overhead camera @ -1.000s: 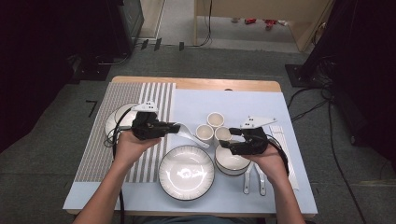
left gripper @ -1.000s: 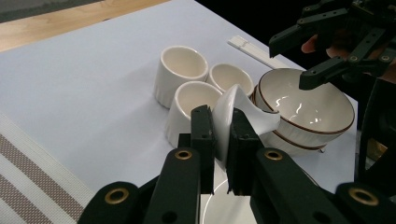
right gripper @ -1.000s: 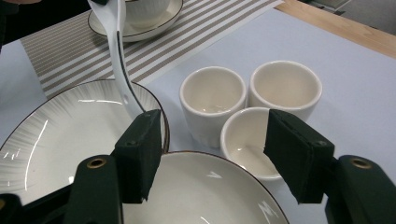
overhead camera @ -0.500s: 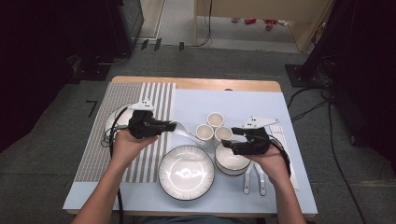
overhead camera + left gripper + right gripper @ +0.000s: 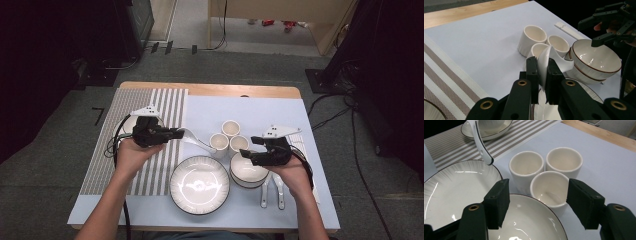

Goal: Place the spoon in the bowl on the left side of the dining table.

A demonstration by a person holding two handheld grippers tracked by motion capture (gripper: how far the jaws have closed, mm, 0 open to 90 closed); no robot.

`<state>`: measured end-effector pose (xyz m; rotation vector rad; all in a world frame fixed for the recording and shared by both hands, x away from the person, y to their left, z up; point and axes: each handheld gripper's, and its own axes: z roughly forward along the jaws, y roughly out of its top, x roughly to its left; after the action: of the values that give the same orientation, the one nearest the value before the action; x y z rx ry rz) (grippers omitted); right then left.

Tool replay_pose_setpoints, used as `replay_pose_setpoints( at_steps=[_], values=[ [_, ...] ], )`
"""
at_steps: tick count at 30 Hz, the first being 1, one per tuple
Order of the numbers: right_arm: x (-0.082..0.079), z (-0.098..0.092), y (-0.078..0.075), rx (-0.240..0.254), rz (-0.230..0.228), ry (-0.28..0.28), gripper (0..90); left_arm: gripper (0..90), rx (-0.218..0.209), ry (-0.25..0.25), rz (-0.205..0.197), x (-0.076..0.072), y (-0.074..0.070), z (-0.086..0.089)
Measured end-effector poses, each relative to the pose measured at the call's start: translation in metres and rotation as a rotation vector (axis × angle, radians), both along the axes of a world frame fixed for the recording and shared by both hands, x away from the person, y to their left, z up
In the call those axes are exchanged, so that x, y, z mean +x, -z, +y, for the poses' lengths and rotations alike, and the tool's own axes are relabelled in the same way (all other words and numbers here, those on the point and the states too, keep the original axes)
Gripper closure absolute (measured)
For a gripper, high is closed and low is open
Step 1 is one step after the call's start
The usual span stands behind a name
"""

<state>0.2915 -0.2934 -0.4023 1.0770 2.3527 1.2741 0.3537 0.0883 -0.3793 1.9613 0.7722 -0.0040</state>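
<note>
Left tongs (image 5: 541, 72) pinch glossy white ceramic spoon (image 5: 554, 60)

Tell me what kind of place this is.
Probably a lab or workshop staged as a dining table: white cups, a plate and a bowl on a table, with cables across a grey floor.

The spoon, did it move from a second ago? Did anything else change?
Hardly. The left tool stays shut on the white spoon, and drifted slightly toward the left side of the table in the high view. The right tool still hangs open over the bowl. Cups and plate stayed put.
</note>
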Motion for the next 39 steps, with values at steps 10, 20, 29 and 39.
replay_pose_setpoints(
  at_steps=[10,20,29,39],
  values=[
    [0.000,-0.006,0.000,0.006,-0.005,0.016,34.4,85.1,-0.004,-0.017,0.004,0.002,0.000,0.007],
    [0.000,-0.012,-0.001,0.010,-0.005,0.037,34.4,85.1,0.005,-0.034,0.003,0.004,0.001,0.012],
    [0.000,-0.017,-0.002,0.014,-0.009,0.052,34.4,85.1,0.007,-0.043,0.005,0.008,0.001,0.016],
    [0.000,-0.021,-0.002,0.012,-0.008,0.068,34.4,85.1,0.006,-0.051,0.014,0.011,0.003,0.018]
  ],
)
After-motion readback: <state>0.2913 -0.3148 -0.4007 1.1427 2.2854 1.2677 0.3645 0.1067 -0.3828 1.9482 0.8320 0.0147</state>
